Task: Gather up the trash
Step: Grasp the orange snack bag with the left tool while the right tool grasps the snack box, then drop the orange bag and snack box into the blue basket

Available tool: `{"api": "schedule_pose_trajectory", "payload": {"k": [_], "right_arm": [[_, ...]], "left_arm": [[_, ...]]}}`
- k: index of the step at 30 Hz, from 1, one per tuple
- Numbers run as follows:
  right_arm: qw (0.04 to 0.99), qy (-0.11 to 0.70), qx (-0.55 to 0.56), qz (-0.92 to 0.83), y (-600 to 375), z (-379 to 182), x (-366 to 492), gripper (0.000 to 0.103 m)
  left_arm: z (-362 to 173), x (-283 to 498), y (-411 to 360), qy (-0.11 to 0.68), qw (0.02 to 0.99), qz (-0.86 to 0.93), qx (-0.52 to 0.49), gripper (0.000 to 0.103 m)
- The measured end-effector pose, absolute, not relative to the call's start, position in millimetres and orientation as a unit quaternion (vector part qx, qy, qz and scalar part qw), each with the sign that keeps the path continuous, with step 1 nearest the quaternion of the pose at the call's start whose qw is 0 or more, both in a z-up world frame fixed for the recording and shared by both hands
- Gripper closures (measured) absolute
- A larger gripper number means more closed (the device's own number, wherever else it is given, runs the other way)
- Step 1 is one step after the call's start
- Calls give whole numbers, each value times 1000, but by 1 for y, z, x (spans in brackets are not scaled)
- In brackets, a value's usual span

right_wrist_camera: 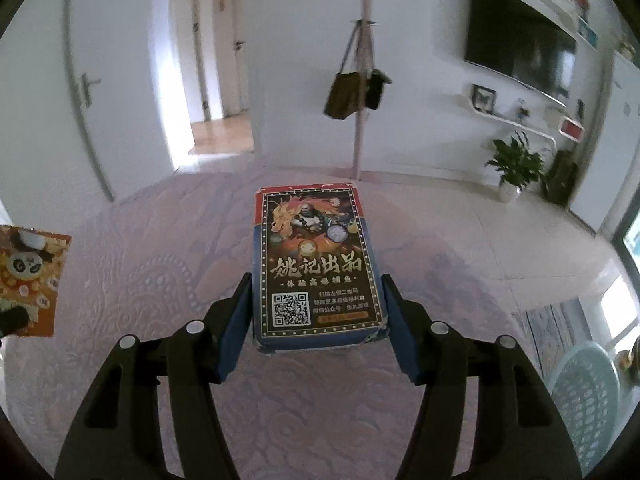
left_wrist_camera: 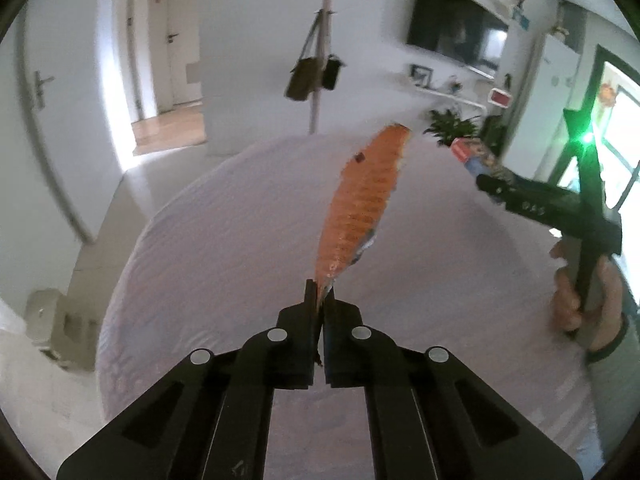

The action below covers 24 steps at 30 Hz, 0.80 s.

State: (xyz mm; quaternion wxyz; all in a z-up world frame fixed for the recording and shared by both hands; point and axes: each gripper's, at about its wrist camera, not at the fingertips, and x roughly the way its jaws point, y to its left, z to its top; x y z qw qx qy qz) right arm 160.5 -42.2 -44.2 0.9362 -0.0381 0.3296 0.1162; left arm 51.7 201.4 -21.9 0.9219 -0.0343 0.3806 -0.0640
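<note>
Card box (right_wrist_camera: 316, 268) clamped in right gripper (right_wrist_camera: 316, 312), basket (right_wrist_camera: 584, 396) contents unclear

Daylit room, even and soft. Brightest source: window (left_wrist_camera: 616, 128), blown out white, green lens flare beside it. Second bright patch in doorway (right_wrist_camera: 220, 136). Motion blur toward both frames' edges; strong fisheye bending, black vignette corners. Shadows faint.

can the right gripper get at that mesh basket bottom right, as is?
Probably yes for dropping in: nothing shows between the right gripper and the basket. It can't grasp it, though; its fingers are shut on the card box.
</note>
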Motion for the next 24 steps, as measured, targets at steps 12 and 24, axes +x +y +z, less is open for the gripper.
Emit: {"api": "schedule_pose_trajectory", "payload": {"k": [12,24], "right_arm": [[966,255,37,-21,-199,21,83,45],[915,342,124,-177,-362,-23,26,45]], "left_arm": [[21,86,36,349,905,-241,-28,102],[-7,106,-152,385,840,-381,-31,102]]}}
